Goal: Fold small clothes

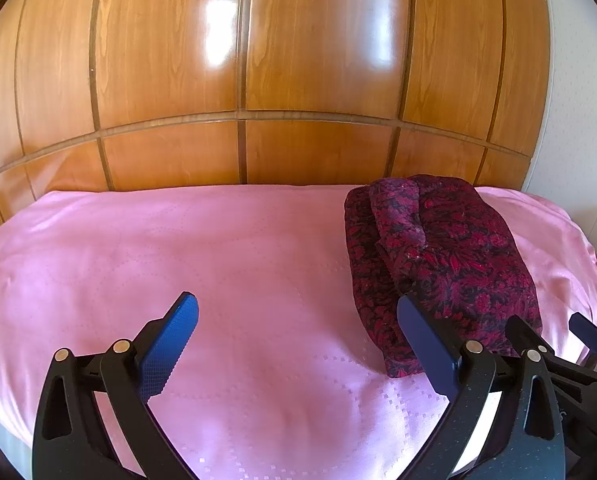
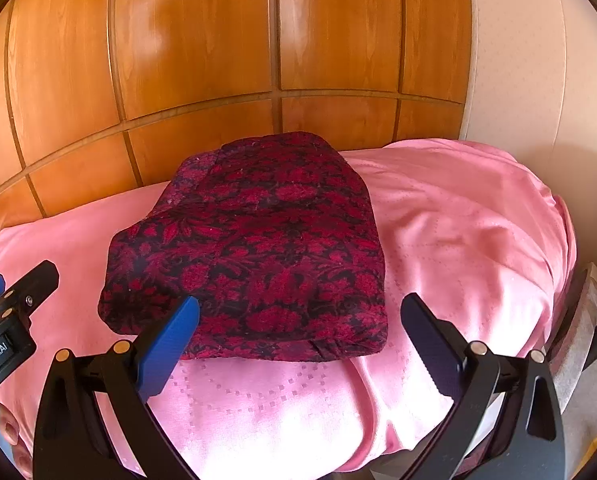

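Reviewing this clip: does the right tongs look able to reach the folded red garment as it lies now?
Probably yes. The right tongs stand open just short of the folded red garment on the pink bedspread, with nothing between them.

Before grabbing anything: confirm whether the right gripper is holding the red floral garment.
No: the right gripper is open, its fingers clear of the folded red floral garment.

A bed covered by a smooth pink satin sheet with a woven square pattern (image 1: 234, 248) is occupied by one folded dark red floral knitted garment (image 2: 254, 248) near its right end.
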`<action>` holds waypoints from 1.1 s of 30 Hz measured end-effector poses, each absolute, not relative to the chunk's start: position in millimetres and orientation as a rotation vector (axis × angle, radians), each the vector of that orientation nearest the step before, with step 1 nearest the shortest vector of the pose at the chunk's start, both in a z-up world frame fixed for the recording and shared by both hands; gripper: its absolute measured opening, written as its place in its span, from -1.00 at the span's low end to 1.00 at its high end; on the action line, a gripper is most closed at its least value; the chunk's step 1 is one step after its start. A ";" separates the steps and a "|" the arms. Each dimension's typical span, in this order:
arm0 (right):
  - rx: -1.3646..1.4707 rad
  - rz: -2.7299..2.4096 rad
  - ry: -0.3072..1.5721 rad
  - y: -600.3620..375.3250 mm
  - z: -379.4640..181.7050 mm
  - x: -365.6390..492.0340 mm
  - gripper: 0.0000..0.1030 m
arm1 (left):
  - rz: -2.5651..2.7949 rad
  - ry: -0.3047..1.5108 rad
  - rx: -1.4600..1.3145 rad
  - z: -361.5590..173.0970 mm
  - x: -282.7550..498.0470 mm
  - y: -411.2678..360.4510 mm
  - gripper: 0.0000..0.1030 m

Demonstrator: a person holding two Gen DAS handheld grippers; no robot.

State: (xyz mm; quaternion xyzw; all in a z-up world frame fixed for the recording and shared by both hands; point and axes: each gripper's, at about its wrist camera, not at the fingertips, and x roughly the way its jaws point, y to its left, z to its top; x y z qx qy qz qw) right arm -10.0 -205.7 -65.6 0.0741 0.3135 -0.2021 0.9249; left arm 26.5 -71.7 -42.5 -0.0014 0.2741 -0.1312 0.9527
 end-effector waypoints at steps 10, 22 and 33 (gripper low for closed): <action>0.155 -0.414 0.640 -205.2 -66.0 -8.9 0.95 | -0.265 0.557 0.003 -42.0 25.7 -71.5 0.91; 0.148 -0.408 0.644 -201.8 -66.8 -7.6 0.95 | -0.262 0.553 -0.004 -39.7 23.4 -68.6 0.91; 0.140 -0.392 0.655 -200.7 -69.8 -3.3 0.95 | -0.257 0.538 -0.014 -39.3 22.8 -64.6 0.91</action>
